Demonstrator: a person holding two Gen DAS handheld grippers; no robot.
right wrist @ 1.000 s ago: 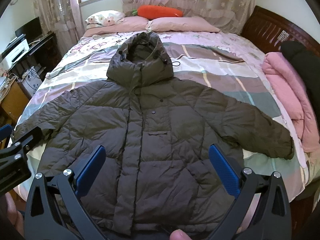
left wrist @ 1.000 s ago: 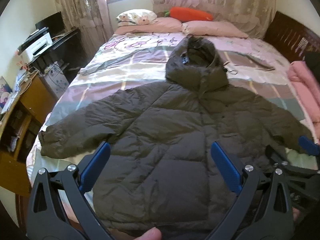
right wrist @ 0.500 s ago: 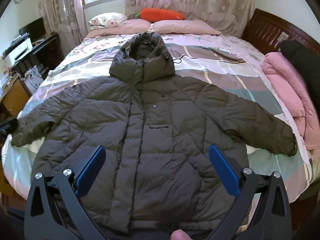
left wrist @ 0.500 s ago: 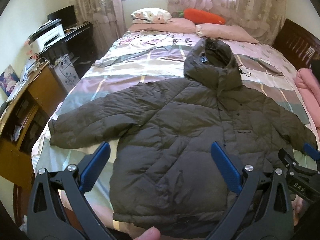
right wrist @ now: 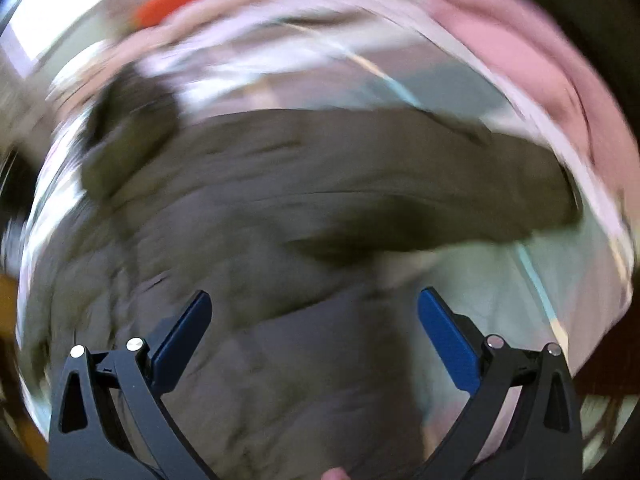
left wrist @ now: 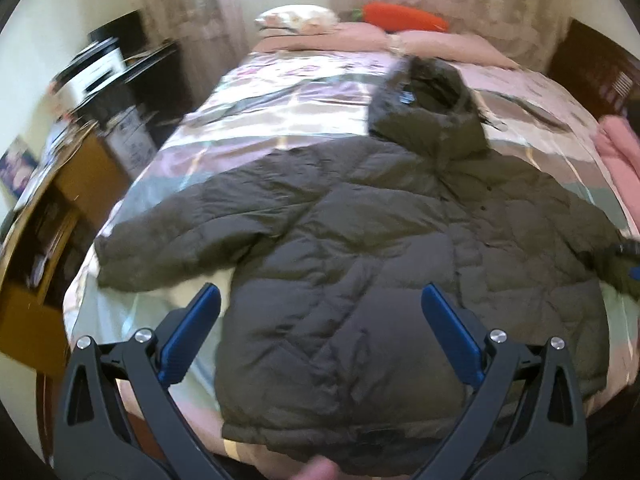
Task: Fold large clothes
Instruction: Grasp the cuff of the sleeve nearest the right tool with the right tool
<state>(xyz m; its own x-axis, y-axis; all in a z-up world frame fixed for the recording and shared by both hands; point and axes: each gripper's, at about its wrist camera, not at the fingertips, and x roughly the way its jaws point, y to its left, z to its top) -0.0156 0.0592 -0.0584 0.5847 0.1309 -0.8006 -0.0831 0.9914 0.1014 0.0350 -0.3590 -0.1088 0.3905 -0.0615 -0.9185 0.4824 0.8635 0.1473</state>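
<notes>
A dark olive hooded puffer jacket [left wrist: 360, 248] lies flat, front up, on the bed [left wrist: 280, 104], sleeves spread, hood towards the pillows. My left gripper [left wrist: 320, 312] is open and empty above the jacket's lower left part, with the left sleeve [left wrist: 168, 248] to its left. My right gripper [right wrist: 314, 312] is open and empty above the jacket's right side [right wrist: 280, 208], close to the right sleeve [right wrist: 500, 200]. The right wrist view is heavily blurred. The right gripper's tip shows at the left wrist view's right edge [left wrist: 628, 256].
Pink folded bedding [right wrist: 540, 60] lies at the bed's right side, also in the left wrist view [left wrist: 620, 160]. Pillows [left wrist: 296, 24] and an orange carrot cushion [left wrist: 404, 22] lie at the head. A wooden desk [left wrist: 48, 216] and a printer [left wrist: 92, 76] stand left of the bed.
My left gripper has shifted left and slightly closer. My right gripper has swung fast down and right towards the right sleeve, blurring its view. Both stay open.
</notes>
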